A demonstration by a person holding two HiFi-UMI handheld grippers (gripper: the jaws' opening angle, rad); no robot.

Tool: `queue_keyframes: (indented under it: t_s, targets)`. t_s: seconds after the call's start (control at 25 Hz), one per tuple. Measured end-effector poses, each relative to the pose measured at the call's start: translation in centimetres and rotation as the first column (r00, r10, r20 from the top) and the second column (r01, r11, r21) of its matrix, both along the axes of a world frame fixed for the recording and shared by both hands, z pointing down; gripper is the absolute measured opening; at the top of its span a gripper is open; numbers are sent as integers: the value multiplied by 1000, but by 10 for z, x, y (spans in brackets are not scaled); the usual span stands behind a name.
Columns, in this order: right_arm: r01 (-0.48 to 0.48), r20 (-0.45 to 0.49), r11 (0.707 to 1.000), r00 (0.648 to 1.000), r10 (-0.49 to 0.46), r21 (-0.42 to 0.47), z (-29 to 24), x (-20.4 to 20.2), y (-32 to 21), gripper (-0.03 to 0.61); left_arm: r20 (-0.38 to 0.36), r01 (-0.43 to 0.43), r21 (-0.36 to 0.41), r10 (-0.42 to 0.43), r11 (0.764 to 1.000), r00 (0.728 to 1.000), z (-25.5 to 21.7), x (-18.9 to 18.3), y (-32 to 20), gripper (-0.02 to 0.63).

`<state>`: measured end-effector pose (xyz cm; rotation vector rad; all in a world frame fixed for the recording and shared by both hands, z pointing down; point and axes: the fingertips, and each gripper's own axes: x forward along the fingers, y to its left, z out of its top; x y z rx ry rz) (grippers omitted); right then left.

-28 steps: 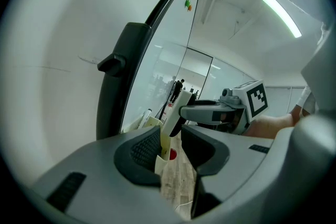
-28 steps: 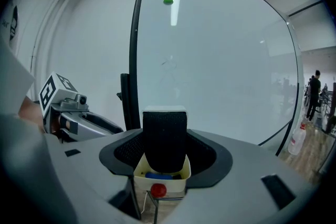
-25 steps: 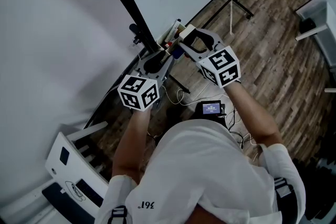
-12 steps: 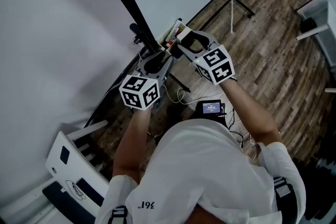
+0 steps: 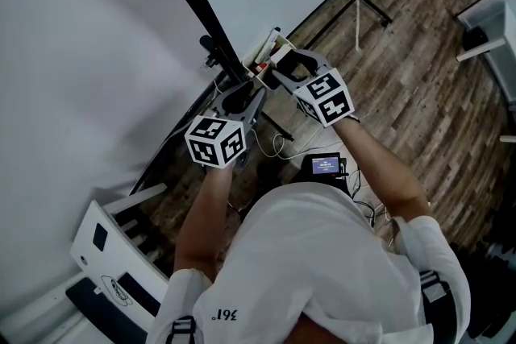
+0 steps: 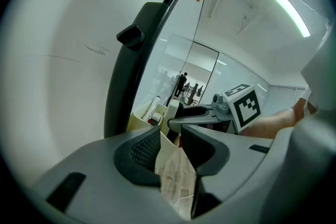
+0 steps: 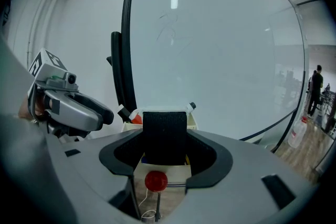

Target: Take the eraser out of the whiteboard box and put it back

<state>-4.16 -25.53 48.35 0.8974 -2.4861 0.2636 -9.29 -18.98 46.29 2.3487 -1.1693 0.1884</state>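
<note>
Two right gripper [image 7: 165,157] jaws of mine clamp the black eraser [image 7: 164,131] over the whiteboard box [image 7: 173,171]; my left gripper [image 6: 170,147] jaws stand narrowly apart.

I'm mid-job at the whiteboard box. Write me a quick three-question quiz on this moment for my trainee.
1. Multiple choice: what is clamped between the jaws of the right gripper? A) a marker B) the black eraser C) nothing
2. True or false: the left gripper is shut on the eraser.
3. Fill in: in the left gripper view, beyond the whiteboard box, the marker cube belongs to the ____ gripper.
Key: 1 B; 2 false, its jaws stand apart with floor showing between them; 3 right.
</note>
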Motion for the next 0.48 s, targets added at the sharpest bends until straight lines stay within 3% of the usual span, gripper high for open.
queue_keyframes:
  t_s: [0.48]
  targets:
    - [20,-8,1000,1000,-20,-18,11,-1,0,255,-3,-1,-16,1,1000,1000,4,1,0,126]
